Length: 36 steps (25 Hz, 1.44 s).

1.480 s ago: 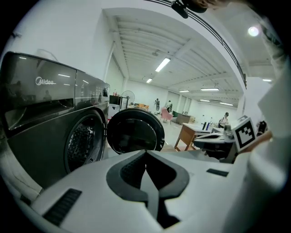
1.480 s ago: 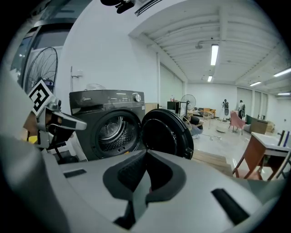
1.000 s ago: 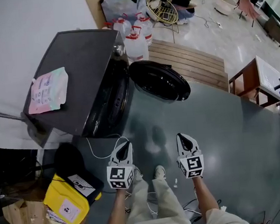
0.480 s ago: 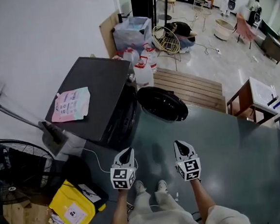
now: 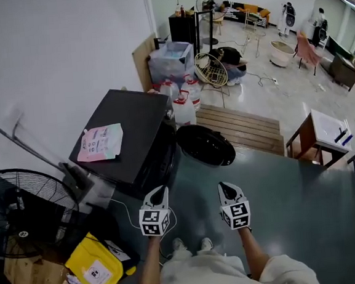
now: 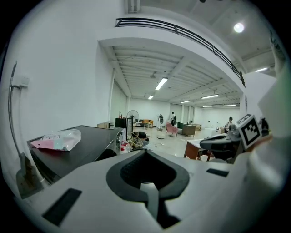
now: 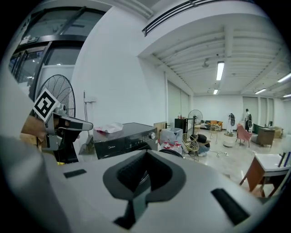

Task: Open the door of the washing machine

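Note:
The black front-loading washing machine stands by the white wall, and its round door hangs swung open to the right of its front. Both grippers are held side by side in the air, short of the machine and apart from it. My left gripper has its jaws together with nothing between them, and so does my right gripper. In the right gripper view the machine's control panel shows past the shut right gripper. The left gripper view shows the machine's top beyond the shut left gripper.
A pink pouch lies on the machine's top. A floor fan and a yellow bag sit at the left. Water jugs and a wooden pallet are behind the door; a small wooden table stands right.
Both grippers have risen together, still shut, and the head view has lifted and drawn back, so more of the room and the fan show. The door stays open.

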### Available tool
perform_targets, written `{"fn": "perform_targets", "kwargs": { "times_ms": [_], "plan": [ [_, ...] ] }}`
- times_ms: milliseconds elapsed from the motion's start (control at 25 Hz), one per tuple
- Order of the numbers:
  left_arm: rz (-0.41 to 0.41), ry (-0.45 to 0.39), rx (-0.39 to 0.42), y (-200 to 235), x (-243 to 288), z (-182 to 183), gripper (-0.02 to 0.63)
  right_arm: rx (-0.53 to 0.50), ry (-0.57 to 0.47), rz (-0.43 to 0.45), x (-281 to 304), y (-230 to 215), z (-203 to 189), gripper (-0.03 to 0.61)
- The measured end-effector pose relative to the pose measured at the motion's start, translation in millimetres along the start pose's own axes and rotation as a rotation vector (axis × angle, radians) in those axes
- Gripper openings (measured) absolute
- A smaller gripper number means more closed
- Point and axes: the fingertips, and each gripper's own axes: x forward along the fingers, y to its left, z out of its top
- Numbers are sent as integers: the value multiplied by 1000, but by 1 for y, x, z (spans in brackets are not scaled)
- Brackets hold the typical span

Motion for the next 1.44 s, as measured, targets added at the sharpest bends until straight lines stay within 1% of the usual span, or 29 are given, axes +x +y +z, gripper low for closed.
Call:
{"fn": "perform_targets", "kwargs": {
  "times_ms": [280,680,840,1120,1440],
  "plan": [
    [13,-20,14,-13,-17,9,8,-6,-16,-18,-26,-8,7,-2],
    [36,-26,11,-22,-33,3,8,-7,-16,-26,-49,-13,1,-2],
    [44,-37,9,-24,-34,5,8,-15,-24,-28,-51,-18,5,-2],
    [42,-31,6,-33,-34,-2,8,-20,-24,-30,-56,-23,2,-2],
    [40,-29,10,-34,-31,-2,8,-20,-18,-27,-54,-25,-2,-2]
  ]
}}
